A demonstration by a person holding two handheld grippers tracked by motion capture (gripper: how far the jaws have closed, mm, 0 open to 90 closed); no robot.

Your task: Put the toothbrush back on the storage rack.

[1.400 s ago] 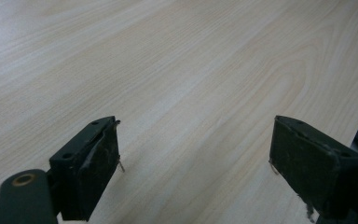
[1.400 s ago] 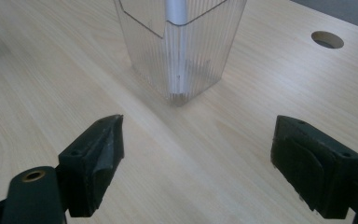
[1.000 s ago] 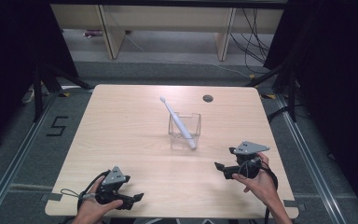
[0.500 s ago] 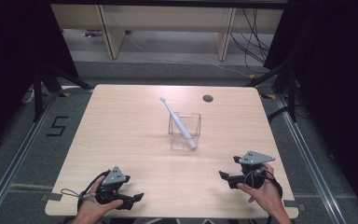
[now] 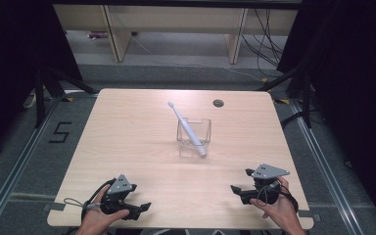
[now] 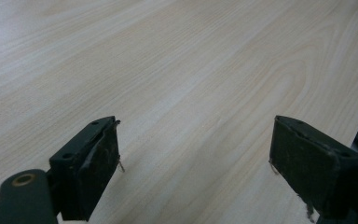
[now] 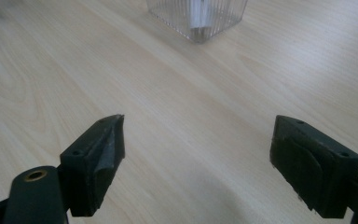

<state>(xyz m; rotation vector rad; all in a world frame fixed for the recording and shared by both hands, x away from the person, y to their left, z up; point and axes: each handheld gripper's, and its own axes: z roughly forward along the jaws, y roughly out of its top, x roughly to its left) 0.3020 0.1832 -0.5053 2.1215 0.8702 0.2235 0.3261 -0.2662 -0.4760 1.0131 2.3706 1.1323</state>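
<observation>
Right gripper (image 5: 245, 192) has withdrawn over wooden table (image 5: 142, 142).

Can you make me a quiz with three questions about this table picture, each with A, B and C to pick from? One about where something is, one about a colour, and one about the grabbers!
1. Where is the toothbrush?
A. flat on the table
B. leaning in the clear cup
C. in a gripper

2. What colour is the toothbrush?
A. white
B. red
C. green

3. How are the left gripper and right gripper?
A. both shut
B. one shut
C. both open

Answers:
1 B, its lower end sits in the cup and its head sticks out above the rim.
2 A, it looks white all along.
3 C, each gripper view shows a wide gap between the jaws, with nothing in it.
</observation>
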